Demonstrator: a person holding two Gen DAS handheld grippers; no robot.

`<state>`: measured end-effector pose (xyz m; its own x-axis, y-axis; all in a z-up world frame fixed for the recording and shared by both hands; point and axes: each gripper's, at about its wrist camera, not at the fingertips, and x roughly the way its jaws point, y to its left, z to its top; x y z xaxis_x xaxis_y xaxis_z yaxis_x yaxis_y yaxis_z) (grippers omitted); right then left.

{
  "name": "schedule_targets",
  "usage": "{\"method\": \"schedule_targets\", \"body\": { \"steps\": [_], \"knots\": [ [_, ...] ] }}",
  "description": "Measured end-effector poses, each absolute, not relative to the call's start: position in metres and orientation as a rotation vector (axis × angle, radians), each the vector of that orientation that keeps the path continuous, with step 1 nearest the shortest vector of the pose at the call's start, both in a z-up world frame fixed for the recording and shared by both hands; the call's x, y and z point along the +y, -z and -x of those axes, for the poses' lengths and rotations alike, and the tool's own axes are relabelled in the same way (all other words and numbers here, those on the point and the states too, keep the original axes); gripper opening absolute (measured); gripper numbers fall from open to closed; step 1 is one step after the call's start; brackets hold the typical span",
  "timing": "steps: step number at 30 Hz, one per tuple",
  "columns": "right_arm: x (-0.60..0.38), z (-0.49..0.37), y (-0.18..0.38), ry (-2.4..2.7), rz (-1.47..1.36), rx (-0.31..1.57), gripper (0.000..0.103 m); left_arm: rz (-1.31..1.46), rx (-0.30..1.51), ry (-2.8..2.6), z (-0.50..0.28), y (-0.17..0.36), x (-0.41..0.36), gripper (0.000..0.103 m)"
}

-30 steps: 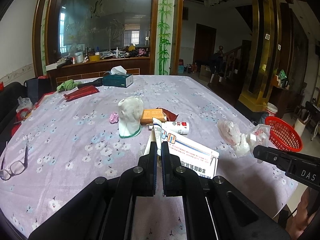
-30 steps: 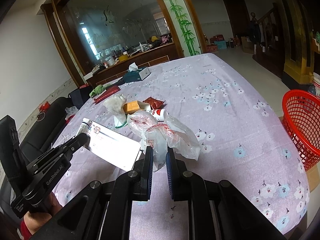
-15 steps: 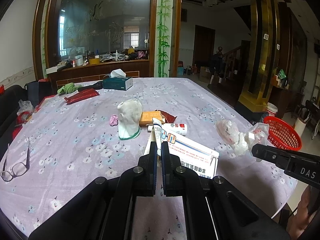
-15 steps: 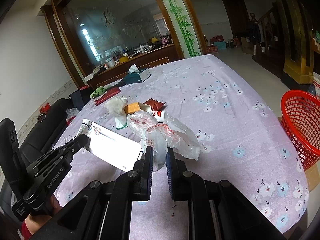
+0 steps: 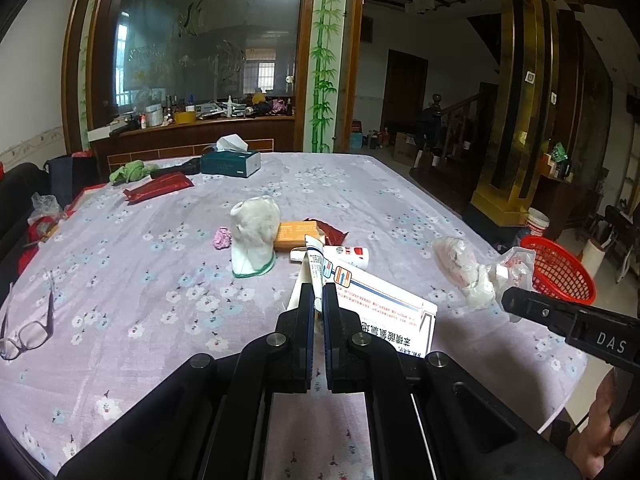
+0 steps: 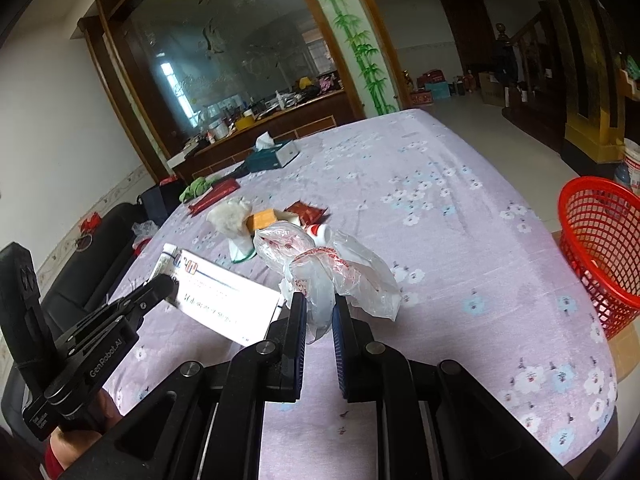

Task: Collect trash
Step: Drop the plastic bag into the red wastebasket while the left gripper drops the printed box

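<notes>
Lilac cloth printed with pale flowers covers the big bench (image 5: 120,264), and a dark wood-framed glass partition and a painted bamboo pillar stand behind it.

The left gripper (image 5: 318,300) has its jaws nearly together, pinched on the edge of a white carton (image 5: 380,304) with red and blue print; the carton is lifted at an angle above the cloth.

The right gripper (image 6: 319,312) is closed down on a crumpled clear plastic bag (image 6: 340,272) with red markings, which bulges out past the fingertips (image 6: 297,308). In the left wrist view the same bag (image 5: 472,272) hangs at the end of the right gripper near the bench's right edge.

Behind the carton sits a loose cluster: a white cloth-like wad (image 5: 254,236) standing upright, an orange box (image 5: 296,235), a dark red wrapper (image 5: 330,232), a white tube with a red end (image 5: 348,256), and a small pink scrap (image 5: 222,238).

Spectacles (image 5: 28,332) lie near the left edge. A teal tissue box (image 5: 230,162) and a red pouch (image 5: 158,188) rest at the far side.

A red mesh basket (image 6: 600,248) stands off the bench's right edge, well apart from both grippers.
</notes>
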<state>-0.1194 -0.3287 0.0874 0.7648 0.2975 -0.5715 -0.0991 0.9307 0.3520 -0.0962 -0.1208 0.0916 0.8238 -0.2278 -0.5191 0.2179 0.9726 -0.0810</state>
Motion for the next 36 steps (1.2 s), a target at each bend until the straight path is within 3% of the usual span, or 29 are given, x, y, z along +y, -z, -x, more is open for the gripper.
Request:
{"method": "schedule_targets", "body": {
  "steps": [17,28,36],
  "knots": [
    [-0.445,0.151,-0.112,-0.021,-0.49,0.548,0.014,0.067,0.636,0.503,0.072,-0.125,-0.198,0.003],
    [-0.555,0.172,-0.118,0.231,-0.586,0.487,0.014,0.011,0.635,0.687,0.048,-0.14,-0.328,0.004],
    [-0.608,0.158,-0.11,0.336,-0.618,0.509,0.014,-0.063,0.652,0.737,0.028,-0.122,-0.428,0.004]
  ]
}}
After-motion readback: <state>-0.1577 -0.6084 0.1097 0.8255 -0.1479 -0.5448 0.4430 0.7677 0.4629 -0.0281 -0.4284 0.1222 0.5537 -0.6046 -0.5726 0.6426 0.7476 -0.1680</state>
